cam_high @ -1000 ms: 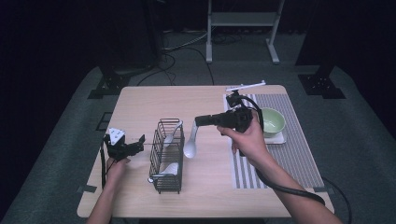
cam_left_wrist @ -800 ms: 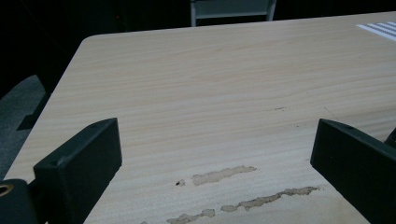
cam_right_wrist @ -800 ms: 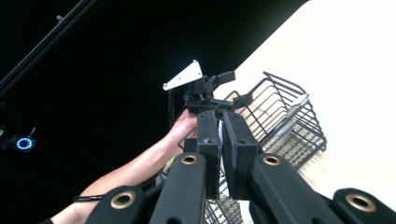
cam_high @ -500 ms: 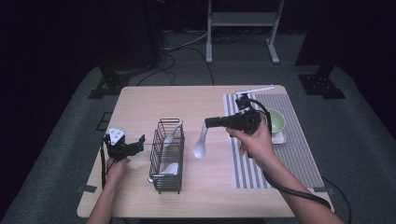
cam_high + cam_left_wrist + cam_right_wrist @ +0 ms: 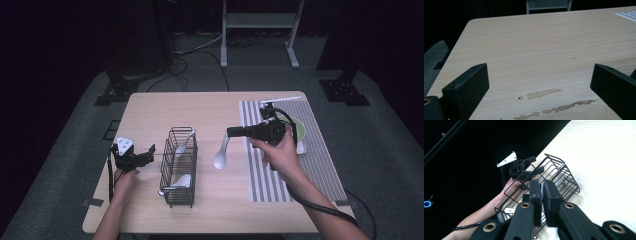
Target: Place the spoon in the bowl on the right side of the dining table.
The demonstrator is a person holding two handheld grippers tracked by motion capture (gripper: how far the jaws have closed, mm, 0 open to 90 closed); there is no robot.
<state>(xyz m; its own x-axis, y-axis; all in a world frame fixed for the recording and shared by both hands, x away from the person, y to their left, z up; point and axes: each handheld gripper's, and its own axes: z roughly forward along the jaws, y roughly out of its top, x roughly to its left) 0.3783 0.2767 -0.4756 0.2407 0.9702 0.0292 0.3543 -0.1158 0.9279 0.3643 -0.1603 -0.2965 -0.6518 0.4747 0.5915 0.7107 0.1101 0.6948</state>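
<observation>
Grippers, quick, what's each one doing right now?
Left gripper: open, holding nothing, above the table.
Right gripper: fingers closed on the white spoon, which hangs down.

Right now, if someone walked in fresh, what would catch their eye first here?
Probably the white ceramic spoon hanging from the shut right tool over the middle of the pale wooden table. Next, the black wire basket to its left, with pale utensils inside. At the far right, a green bowl sits on a grey striped placemat.

Matt wood-grain table (image 5: 150,210), black wire basket (image 5: 178,172), glossy white spoon (image 5: 221,155), prob. ceramic.
</observation>
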